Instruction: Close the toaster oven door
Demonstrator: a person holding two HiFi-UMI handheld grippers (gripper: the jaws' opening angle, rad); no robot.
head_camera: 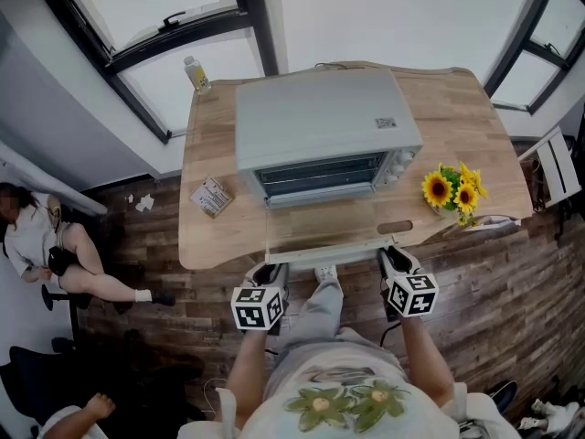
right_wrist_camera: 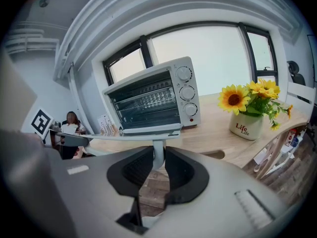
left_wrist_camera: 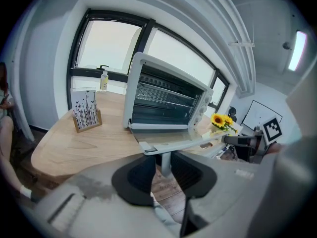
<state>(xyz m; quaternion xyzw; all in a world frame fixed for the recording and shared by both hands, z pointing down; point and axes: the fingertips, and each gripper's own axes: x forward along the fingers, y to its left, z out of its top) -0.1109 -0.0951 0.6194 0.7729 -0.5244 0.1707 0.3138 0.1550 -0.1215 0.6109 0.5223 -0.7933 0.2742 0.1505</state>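
Observation:
A grey toaster oven (head_camera: 324, 126) stands on the wooden table (head_camera: 466, 117). Its glass door (head_camera: 320, 222) lies open and flat toward me, and the door handle (head_camera: 324, 252) runs along the table's front edge. At the handle's left end is my left gripper (head_camera: 271, 268), and in the left gripper view its jaws (left_wrist_camera: 166, 165) hold the handle's upright post. The right gripper (head_camera: 393, 256) is at the handle's right end. In its own view the pads (right_wrist_camera: 158, 162) press on the other post of the handle (right_wrist_camera: 133, 135).
A pot of sunflowers (head_camera: 454, 193) sits at the table's right front. A small card holder (head_camera: 212, 197) is left of the oven, and a bottle (head_camera: 196, 73) stands at the back left corner. A person (head_camera: 55, 254) sits on the floor's left side.

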